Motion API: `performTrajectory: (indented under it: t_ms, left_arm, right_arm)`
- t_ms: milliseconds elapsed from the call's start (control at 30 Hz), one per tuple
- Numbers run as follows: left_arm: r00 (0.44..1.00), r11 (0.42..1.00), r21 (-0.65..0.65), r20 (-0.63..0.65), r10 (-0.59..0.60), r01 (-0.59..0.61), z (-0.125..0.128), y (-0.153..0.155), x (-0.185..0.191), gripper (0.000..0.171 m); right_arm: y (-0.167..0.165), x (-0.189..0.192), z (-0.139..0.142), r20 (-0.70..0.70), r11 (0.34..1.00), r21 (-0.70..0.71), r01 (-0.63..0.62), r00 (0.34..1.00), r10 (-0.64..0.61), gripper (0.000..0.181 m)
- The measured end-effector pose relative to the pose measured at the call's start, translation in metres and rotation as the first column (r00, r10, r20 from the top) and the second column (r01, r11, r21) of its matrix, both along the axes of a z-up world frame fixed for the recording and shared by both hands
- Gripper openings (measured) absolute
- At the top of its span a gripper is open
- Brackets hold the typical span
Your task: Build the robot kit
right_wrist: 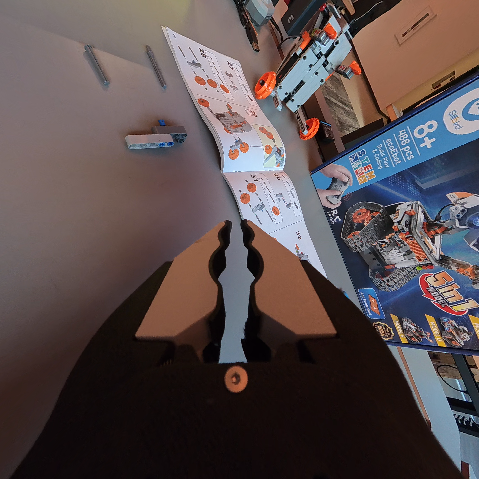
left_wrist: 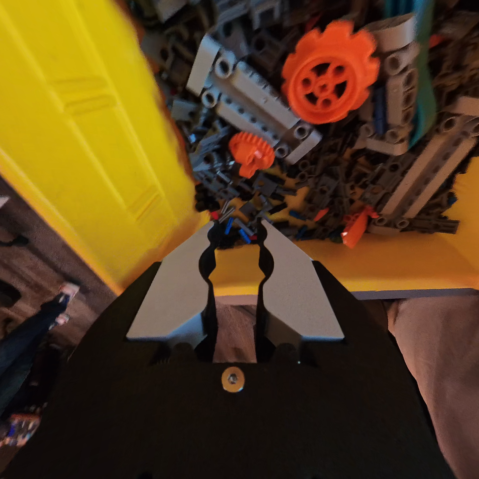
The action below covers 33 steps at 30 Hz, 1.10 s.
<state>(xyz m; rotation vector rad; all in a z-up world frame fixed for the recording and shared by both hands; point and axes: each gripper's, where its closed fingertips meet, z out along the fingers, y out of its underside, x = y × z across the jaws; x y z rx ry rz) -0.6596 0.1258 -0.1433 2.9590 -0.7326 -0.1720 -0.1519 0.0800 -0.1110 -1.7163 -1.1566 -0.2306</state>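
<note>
Hovering over a yellow bin [left_wrist: 85, 124] full of building-toy parts, the left gripper [left_wrist: 237, 229] has its jaws apart with nothing between them, tips right at a clump of small grey and blue pins [left_wrist: 233, 223]. An orange gear [left_wrist: 251, 154] and a big orange wheel [left_wrist: 329, 72] sit farther into the pile. The right gripper [right_wrist: 236, 224] is almost closed, only a thin gap, empty, above a grey table [right_wrist: 77, 207] beside an open instruction booklet [right_wrist: 241, 124]. A small grey beam assembly [right_wrist: 155, 137], two axles [right_wrist: 96, 63] and a blue box [right_wrist: 414, 233] are nearby.

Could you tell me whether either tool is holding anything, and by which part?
Neither: the left tool is open above loose pieces; the right tool is empty.
</note>
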Motion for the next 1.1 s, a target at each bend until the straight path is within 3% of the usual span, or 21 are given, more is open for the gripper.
performTrajectory:
  t_ms: [167, 267, 367, 433, 500, 567, 633, 900, 967, 1033, 1100]
  left_arm:
    - [0.998, 0.999, -0.036, -0.065, 0.02, -0.023, 0.0, -0.011, -0.011, 0.025]
    - [0.996, 0.999, -0.011, 0.086, -0.034, 0.035, 0.0, -0.01, 0.018, 0.024]
    - [0.948, 0.987, -0.024, 0.281, -0.146, 0.159, 0.003, -0.019, 0.057, 0.041]
    - [0.93, 0.979, -0.038, 0.323, -0.176, 0.198, 0.0, -0.025, 0.07, 0.055]
    - [0.946, 0.978, -0.012, 0.255, -0.198, 0.208, -0.01, -0.018, 0.067, 0.056]
    - [0.961, 0.974, 0.028, 0.156, -0.227, 0.226, -0.015, -0.008, 0.059, 0.045]
    - [0.95, 0.967, 0.01, 0.187, -0.251, 0.254, -0.013, -0.012, 0.065, 0.014]
    - [0.987, 0.978, 0.136, 0.011, -0.158, 0.155, -0.001, 0.029, 0.017, 0.009]
    - [0.991, 0.982, 0.155, 0.063, -0.12, 0.109, 0.003, 0.028, 0.02, 0.036]
    - [0.972, 0.99, 0.117, 0.207, -0.107, 0.084, 0.008, 0.013, 0.044, 0.04]
    - [0.937, 0.99, 0.014, 0.321, -0.136, 0.139, 0.007, -0.015, 0.069, 0.05]
  right_arm:
    - [-0.001, -0.001, -0.001, 0.013, 1.0, -0.001, -0.004, 1.0, 0.004, 0.008]
    - [-0.001, -0.001, -0.001, 0.014, 1.0, -0.003, -0.005, 1.0, 0.005, 0.008]
    - [-0.001, -0.001, -0.002, 0.016, 1.0, -0.005, -0.003, 1.0, 0.003, 0.008]
    - [-0.001, -0.001, -0.002, 0.014, 1.0, -0.005, -0.003, 1.0, 0.003, 0.008]
    - [-0.001, -0.001, -0.002, 0.015, 1.0, -0.005, -0.002, 1.0, 0.003, 0.008]
    - [-0.001, -0.001, -0.002, 0.015, 1.0, -0.005, -0.004, 1.0, 0.004, 0.008]
    - [-0.001, -0.001, -0.003, 0.016, 1.0, -0.006, -0.003, 1.0, 0.003, 0.008]
    - [-0.001, 0.0, -0.002, 0.019, 1.0, -0.003, -0.003, 1.0, 0.003, 0.008]
    - [-0.001, 0.0, -0.003, 0.019, 1.0, -0.007, -0.004, 1.0, 0.004, 0.008]
    - [0.0, 0.0, -0.005, 0.021, 1.0, -0.012, -0.002, 1.0, 0.002, 0.008]
    - [0.0, 0.001, -0.006, 0.022, 1.0, -0.017, 0.0, 1.0, 0.0, 0.008]
